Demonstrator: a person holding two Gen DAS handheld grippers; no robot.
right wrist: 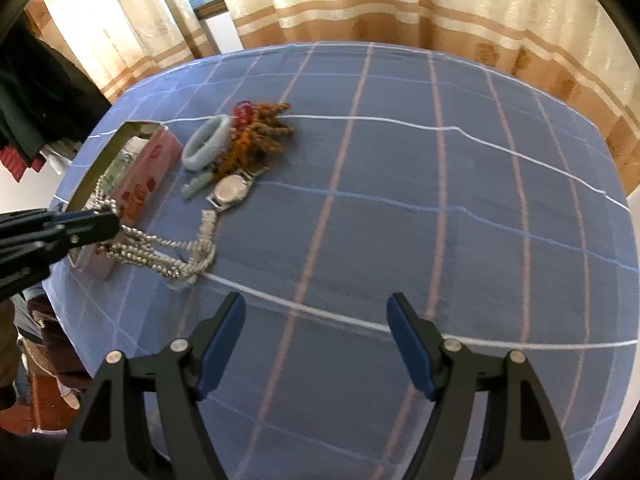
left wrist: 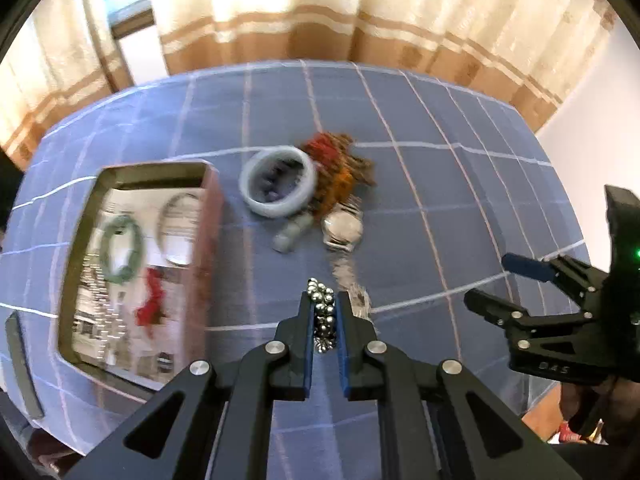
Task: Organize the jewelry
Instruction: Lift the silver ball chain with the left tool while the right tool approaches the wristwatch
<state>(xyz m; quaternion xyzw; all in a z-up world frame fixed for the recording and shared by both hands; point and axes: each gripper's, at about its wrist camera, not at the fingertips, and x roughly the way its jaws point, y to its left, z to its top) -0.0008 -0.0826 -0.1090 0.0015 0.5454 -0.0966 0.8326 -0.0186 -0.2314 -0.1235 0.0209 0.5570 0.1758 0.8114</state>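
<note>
My left gripper is shut on a silver bead necklace. The necklace hangs from the left gripper's fingertips down to the cloth beside the box. The open pink box holds a green bangle, a clear bangle and a red piece. On the cloth lie a pale blue bangle, a silver watch, a small jade piece and an orange-red bead pile. My right gripper is open and empty over bare cloth.
The table wears a blue checked cloth. Curtains hang behind its far edge. The right gripper also shows at the right in the left wrist view. Dark clothing hangs at the left.
</note>
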